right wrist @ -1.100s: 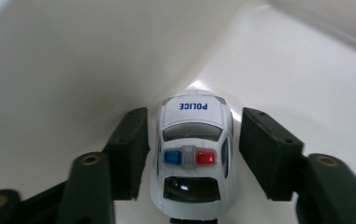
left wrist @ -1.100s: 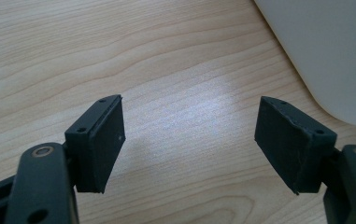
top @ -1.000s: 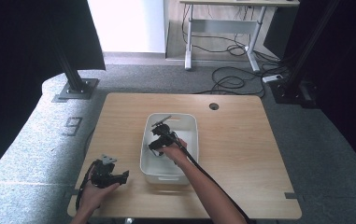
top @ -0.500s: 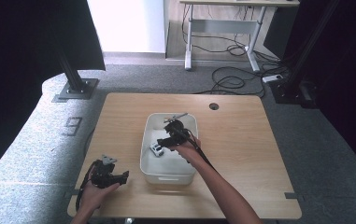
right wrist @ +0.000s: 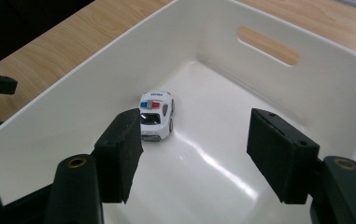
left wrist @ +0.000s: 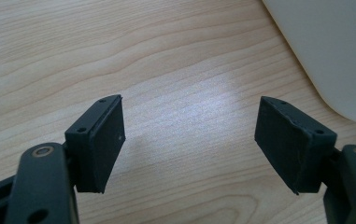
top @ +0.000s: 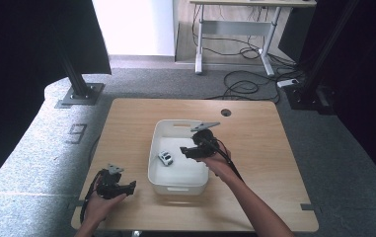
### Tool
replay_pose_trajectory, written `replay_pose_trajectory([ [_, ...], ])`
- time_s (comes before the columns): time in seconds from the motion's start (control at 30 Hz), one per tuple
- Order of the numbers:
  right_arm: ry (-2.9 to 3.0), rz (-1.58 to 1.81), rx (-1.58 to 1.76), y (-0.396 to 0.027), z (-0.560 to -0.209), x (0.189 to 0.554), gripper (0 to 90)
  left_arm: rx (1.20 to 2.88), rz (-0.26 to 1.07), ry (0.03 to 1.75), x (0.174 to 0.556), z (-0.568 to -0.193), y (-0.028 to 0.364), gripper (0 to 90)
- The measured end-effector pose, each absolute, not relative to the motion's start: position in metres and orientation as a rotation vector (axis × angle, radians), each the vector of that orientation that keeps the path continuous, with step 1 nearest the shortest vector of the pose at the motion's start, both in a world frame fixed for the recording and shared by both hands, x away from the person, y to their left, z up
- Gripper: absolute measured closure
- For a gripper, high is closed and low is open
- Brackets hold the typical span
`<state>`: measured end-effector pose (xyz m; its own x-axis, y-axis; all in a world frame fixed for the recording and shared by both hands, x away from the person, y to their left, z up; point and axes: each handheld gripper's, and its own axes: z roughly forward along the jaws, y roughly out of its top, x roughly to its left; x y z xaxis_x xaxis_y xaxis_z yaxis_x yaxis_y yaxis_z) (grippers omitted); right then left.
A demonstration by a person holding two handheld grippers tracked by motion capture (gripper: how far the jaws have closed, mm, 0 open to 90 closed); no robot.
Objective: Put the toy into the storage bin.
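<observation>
Toy car (right wrist: 156,114) is lying inside the bin (top: 157,148), near its left wall. R gripper (top: 186,151) is hovering over the bin w/ jaws wide, empty. L gripper (top: 132,186) is resting left of the bin, jaws apart, holding nothing.

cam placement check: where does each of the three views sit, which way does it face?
High view: fixed above the person's side, looking forward and down on the table; both forearms show, left gripper and right gripper.
Left gripper view: rides the left gripper, faces bare tabletop, the white bin's corner at right; open jaws.
Right gripper view: rides the right gripper, faces into the white bin at the toy police car; open jaws.
Shared: all three show the bin; high and right gripper views show the car.
</observation>
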<state>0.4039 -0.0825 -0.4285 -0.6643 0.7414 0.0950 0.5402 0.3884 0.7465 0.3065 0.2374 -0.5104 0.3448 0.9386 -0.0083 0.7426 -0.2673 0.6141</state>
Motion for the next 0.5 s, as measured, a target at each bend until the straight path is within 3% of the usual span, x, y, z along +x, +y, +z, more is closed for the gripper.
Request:
replay_pose_trajectory([
  [0.5,2.286,1.170,1.164,-0.156,-0.426,0.374,34.7,2.106,0.494,1.458,0.309,-0.512,0.233,24.9],
])
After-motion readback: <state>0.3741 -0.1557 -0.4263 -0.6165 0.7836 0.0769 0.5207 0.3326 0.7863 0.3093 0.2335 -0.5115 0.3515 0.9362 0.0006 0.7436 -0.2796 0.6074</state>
